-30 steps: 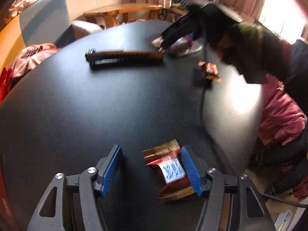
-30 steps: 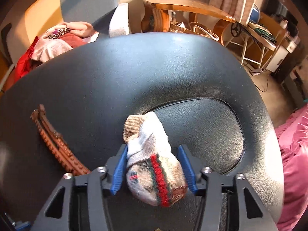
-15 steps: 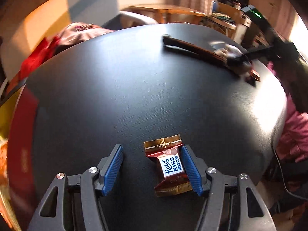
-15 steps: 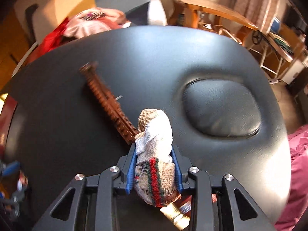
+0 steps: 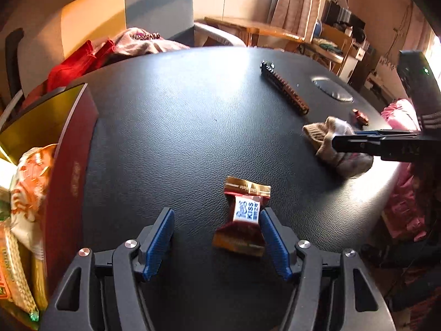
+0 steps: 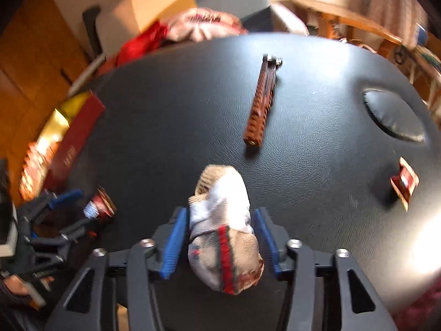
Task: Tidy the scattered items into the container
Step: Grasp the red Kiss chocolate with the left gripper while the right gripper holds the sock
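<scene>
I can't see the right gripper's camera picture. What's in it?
The right hand-held gripper has a rolled sock between its blue pads; its jaws are opening. Beyond, on the black table, lie a brown comb and a candy.

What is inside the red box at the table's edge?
The red box has a gold lining and holds orange-and-white snack packets near its wall. Anything beneath them or further in is covered or out of frame.
</scene>
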### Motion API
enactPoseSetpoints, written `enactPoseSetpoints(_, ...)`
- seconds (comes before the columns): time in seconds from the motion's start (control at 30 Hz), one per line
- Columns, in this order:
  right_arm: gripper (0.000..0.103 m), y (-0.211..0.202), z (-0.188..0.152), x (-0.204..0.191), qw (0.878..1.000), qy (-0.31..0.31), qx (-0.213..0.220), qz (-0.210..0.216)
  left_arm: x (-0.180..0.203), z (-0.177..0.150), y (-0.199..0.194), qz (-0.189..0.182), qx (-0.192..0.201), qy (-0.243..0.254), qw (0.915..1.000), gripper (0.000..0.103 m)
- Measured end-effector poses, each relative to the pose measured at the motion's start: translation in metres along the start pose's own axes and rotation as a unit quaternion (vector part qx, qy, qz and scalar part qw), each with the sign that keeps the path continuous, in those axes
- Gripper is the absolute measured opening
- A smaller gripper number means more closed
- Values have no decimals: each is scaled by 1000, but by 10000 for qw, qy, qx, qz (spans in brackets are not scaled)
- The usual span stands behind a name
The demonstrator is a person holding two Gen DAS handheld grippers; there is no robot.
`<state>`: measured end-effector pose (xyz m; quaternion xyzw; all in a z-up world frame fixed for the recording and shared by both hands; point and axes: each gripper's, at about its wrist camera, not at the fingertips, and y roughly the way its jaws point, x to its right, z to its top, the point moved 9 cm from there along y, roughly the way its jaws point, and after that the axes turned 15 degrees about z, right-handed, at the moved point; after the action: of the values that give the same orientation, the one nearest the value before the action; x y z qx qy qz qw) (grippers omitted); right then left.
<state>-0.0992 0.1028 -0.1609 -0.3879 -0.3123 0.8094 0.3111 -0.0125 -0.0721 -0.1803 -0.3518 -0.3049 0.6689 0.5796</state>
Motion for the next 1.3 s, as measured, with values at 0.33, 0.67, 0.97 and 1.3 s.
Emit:
enactPoseSetpoints(0.33,76,-21,-15,-18,9988,-53,449,-183,0,9,-7,-227,234,25,9995,66)
enactPoseSetpoints(0.67,68,-13,0,1,9968,-157,309,-723,26,14,14,-163,24,412,9990,66)
enactPoseSetpoints(0.97,50,6,-4,13,9982,-266,94,-520,28,9,20,-79,10,252,9996,66)
enactPoseSetpoints(1.3,43,17,-21,3,9974,-388,-45,-598,20,11,19,-500,-97,-83,9987,66)
